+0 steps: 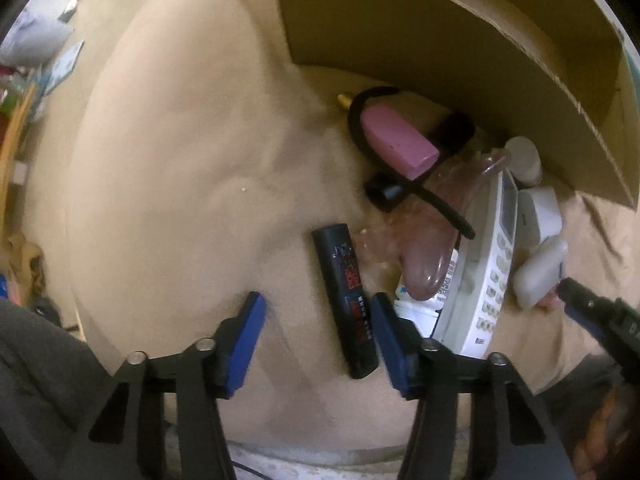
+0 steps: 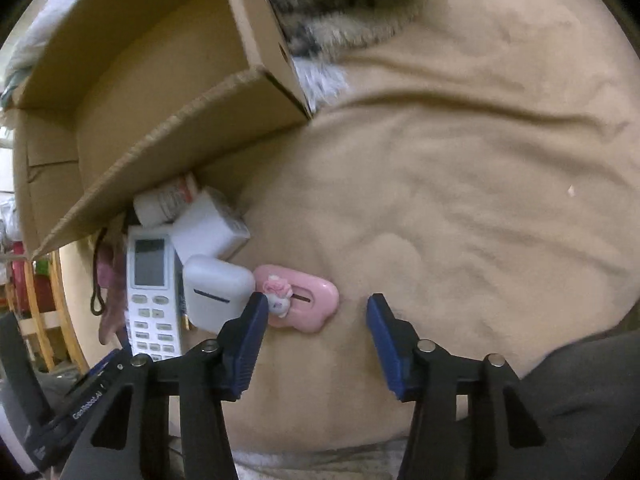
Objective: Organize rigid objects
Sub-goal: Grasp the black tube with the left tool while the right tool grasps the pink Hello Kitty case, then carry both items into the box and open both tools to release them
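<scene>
A black tube with red print point(image 1: 346, 300) lies on the beige blanket point(image 1: 180, 180). My left gripper point(image 1: 318, 304) points down over it, open. The tube lies between the fingers close to the right one, with a wide gap to the left one. A pink cloud-shaped piece with a small figure point(image 2: 300, 304) lies between the fingers of my right gripper point(image 2: 318, 302), which is open. Its left pad point(image 2: 248, 332) is at the figure; the right pad stands apart. A white remote point(image 2: 150, 292) and a white earbud case point(image 2: 216, 292) lie beside it.
An open cardboard box point(image 2: 140, 100) lies tipped over the pile. In the pile: a pink block point(image 1: 396, 140), a black strap point(image 1: 360, 120), a clear pink plastic piece point(image 1: 428, 256), a white box point(image 2: 208, 228) and a white bottle point(image 2: 164, 200). Striped furry fabric point(image 2: 340, 0) lies at the back.
</scene>
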`<action>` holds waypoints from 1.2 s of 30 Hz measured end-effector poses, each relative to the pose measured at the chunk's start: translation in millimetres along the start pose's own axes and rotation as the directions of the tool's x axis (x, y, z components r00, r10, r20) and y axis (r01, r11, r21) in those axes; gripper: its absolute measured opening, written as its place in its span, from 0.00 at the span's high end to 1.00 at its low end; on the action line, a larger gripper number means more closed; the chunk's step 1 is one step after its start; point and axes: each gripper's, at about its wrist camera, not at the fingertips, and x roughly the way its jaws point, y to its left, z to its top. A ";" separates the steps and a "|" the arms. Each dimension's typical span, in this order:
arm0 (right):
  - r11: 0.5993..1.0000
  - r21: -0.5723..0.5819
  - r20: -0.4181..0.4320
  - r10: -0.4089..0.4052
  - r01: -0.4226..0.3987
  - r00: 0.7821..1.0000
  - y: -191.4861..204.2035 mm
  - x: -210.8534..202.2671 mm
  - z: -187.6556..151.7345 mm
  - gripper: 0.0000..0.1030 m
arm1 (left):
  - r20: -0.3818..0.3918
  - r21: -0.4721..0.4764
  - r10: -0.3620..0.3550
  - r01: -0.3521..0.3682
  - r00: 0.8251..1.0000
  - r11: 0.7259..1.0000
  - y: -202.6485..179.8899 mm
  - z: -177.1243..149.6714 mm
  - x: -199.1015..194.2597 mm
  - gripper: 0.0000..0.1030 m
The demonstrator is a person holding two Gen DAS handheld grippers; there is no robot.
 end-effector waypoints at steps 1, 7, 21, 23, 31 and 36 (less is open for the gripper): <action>1.000 -0.011 0.010 -0.009 0.009 1.000 3.3 1.0 0.5 0.47 | 0.000 0.008 0.013 -0.013 1.000 1.000 -3.7 -0.6 1.4 0.59; 0.995 -0.087 -0.018 -0.051 0.049 0.999 28.0 22.2 -0.2 0.43 | 0.012 0.029 0.023 -0.024 1.000 0.999 -2.1 0.6 7.3 0.83; 0.991 -0.080 0.131 -0.099 0.111 0.986 40.9 -6.9 1.1 0.43 | 0.087 -0.004 0.085 -0.085 0.993 0.996 23.3 3.2 -10.2 0.83; 0.992 -0.052 0.181 -0.105 0.116 0.978 34.4 -16.9 3.0 0.43 | 0.104 -0.018 0.101 -0.099 0.989 0.995 12.5 5.3 -16.3 0.83; 0.996 -0.035 0.392 -0.065 0.086 0.918 30.6 -77.7 -10.0 0.43 | 0.210 -0.056 0.132 -0.123 0.969 0.991 6.8 -7.4 -59.9 0.83; 0.997 -0.051 0.495 0.077 -0.059 0.866 4.4 -90.4 -16.4 0.43 | 0.295 -0.059 0.129 -0.117 0.947 0.991 2.8 -6.4 -95.6 0.83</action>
